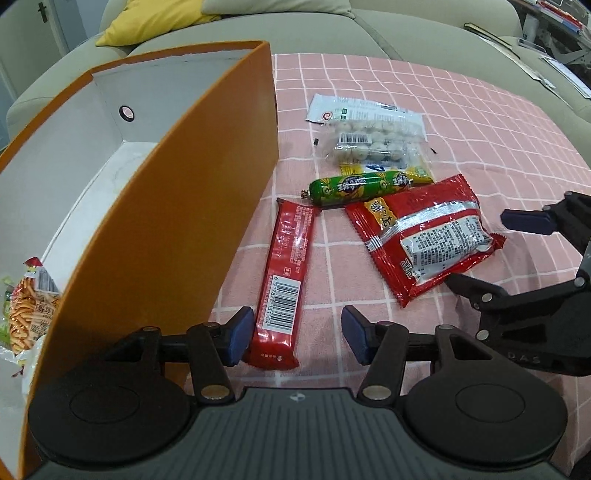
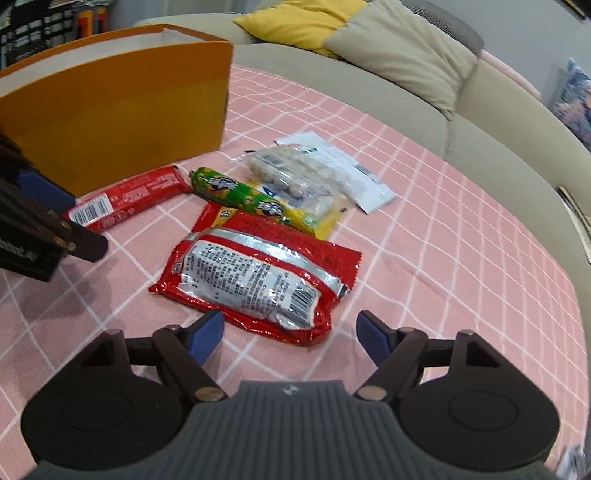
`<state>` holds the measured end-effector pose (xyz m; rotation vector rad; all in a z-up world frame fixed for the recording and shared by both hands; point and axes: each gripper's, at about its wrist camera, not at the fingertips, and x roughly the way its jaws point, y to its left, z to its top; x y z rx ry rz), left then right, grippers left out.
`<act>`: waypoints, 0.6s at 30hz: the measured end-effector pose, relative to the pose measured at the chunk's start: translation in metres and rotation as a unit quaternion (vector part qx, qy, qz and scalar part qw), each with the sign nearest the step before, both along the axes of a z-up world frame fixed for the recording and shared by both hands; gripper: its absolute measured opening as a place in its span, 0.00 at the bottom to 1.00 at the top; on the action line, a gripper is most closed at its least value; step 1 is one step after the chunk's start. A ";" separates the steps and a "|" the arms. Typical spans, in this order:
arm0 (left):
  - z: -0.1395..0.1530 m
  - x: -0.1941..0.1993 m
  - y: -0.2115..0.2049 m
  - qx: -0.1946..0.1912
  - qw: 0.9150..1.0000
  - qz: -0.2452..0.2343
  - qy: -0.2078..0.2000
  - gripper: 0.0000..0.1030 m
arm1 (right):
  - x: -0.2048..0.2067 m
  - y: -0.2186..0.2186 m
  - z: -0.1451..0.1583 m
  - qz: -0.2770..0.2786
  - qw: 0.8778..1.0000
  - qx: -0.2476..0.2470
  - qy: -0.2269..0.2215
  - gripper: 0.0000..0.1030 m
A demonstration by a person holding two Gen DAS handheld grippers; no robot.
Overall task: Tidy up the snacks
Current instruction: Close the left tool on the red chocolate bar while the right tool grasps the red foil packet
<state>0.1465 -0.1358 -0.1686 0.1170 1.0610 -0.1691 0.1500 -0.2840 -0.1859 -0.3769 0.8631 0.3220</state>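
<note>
An orange box [image 1: 207,192] with a white inside stands at the left and holds a noodle snack bag [image 1: 29,310]. On the pink checked cloth lie a long red bar [image 1: 284,280], a green sausage [image 1: 354,186], a red pouch [image 1: 424,236] and a clear bag of pale balls [image 1: 369,136]. My left gripper [image 1: 295,332] is open, and the bar's near end sits between its fingers, close to the left pad. My right gripper [image 2: 290,332] is open around the near end of the red pouch [image 2: 251,273], with its pads apart from it.
A yellow packet [image 1: 417,175] lies under the sausage and the ball bag. A beige sofa [image 2: 406,122] with a yellow cushion [image 2: 295,22] and a beige cushion [image 2: 402,51] curves behind the cloth. Papers lie on the sofa at the far right [image 1: 532,62].
</note>
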 end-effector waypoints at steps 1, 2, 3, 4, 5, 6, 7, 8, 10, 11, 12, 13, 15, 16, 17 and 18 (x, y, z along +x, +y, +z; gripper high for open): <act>-0.001 0.001 0.000 0.000 1.000 0.000 0.001 0.62 | 0.001 -0.001 0.000 0.004 1.000 0.008 0.004 0.68; -0.003 0.001 0.000 -0.001 1.000 0.001 0.003 0.58 | 0.002 -0.003 -0.001 0.005 1.000 0.017 0.009 0.63; -0.004 0.001 0.001 -0.002 1.000 0.003 0.007 0.56 | 0.003 -0.004 -0.001 0.006 1.000 0.028 0.014 0.60; -0.005 0.002 0.002 -0.005 1.000 0.004 0.011 0.52 | 0.002 -0.004 0.000 0.004 0.999 0.035 0.018 0.56; -0.006 0.001 0.003 -0.008 1.000 0.005 0.011 0.48 | 0.001 -0.003 -0.001 0.003 0.999 0.038 0.018 0.52; -0.006 0.001 0.004 -0.010 1.000 0.006 0.011 0.46 | -0.001 -0.002 0.000 0.003 0.999 0.041 0.019 0.48; -0.006 0.000 0.005 -0.014 1.000 0.005 0.010 0.42 | -0.004 -0.001 0.000 0.003 0.999 0.043 0.020 0.40; -0.006 0.001 0.006 -0.014 1.000 0.005 0.010 0.39 | -0.007 0.001 0.001 0.003 0.999 0.044 0.021 0.31; -0.005 -0.001 0.008 -0.015 1.000 0.006 0.009 0.32 | -0.015 0.006 0.001 0.001 0.999 0.048 0.023 0.25; -0.005 -0.001 0.009 -0.017 1.000 0.007 0.009 0.28 | -0.018 0.008 0.001 -0.001 0.998 0.049 0.024 0.21; -0.004 -0.002 0.011 -0.021 1.000 0.008 0.009 0.27 | -0.022 0.011 0.002 -0.002 0.998 0.051 0.024 0.20; -0.004 -0.003 0.012 -0.025 1.000 0.008 0.010 0.26 | -0.025 0.014 0.002 -0.004 0.998 0.050 0.024 0.18; -0.003 -0.005 0.013 -0.028 1.000 0.006 0.011 0.25 | -0.034 0.021 0.003 -0.011 0.998 0.048 0.024 0.15; -0.003 -0.006 0.013 -0.029 1.000 0.004 0.011 0.25 | -0.039 0.025 0.003 -0.015 0.999 0.046 0.025 0.13; -0.003 -0.008 0.013 -0.030 0.999 0.003 0.011 0.25 | -0.043 0.028 0.004 -0.021 0.998 0.044 0.026 0.12; -0.002 -0.010 0.013 -0.032 0.999 0.001 0.013 0.25 | -0.047 0.031 0.005 -0.032 0.998 0.043 0.028 0.11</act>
